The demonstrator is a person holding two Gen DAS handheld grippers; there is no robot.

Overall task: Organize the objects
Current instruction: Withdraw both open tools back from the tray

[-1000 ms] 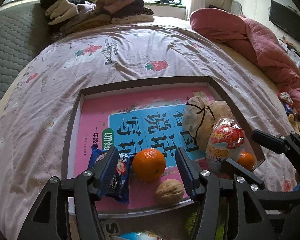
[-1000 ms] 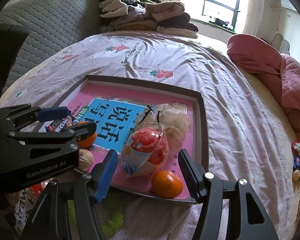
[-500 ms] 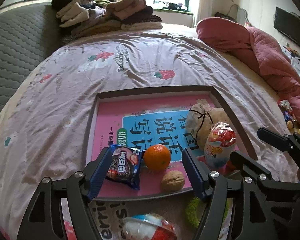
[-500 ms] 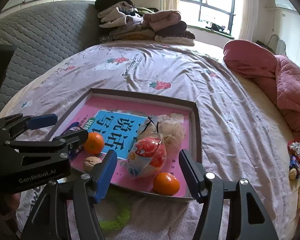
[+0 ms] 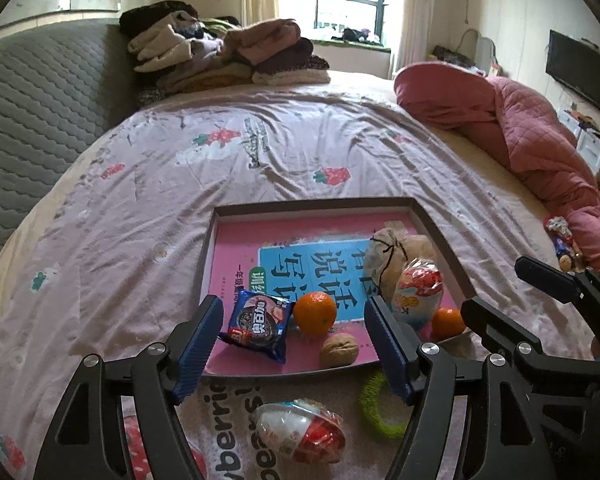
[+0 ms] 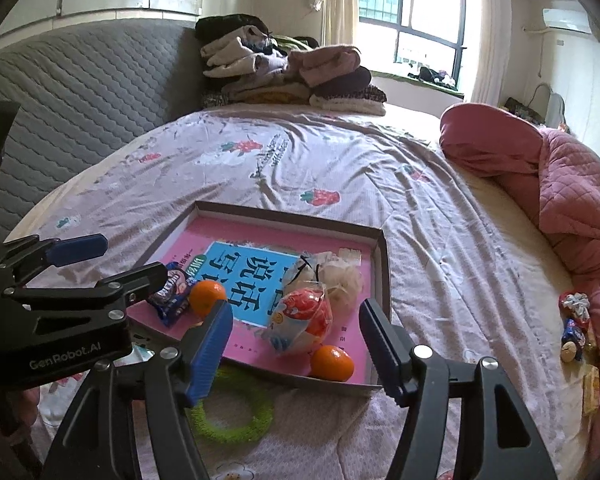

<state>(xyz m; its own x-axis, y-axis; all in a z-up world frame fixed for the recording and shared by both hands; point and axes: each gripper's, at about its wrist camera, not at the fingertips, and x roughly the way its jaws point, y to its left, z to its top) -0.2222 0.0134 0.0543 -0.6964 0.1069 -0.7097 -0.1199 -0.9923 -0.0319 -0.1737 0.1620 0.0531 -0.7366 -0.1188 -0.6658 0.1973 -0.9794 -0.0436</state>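
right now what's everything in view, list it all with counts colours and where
tray: 1, dark frame, on the bed
book: 1, pink and blue, lining the tray
cookie packet: 1, blue, tray near left
oranges: 2, orange, one mid tray, one near right corner
walnut: 1, brown, tray near edge
cloth bundle: 1, beige, tray right
egg packs: 2, red and white, one in tray, one on bed in front
ring: 1, green, bed before tray
quilt: 1, pink, right
folded clothes: 1 pile, mixed, far end
left gripper: open, empty
right gripper: open, empty
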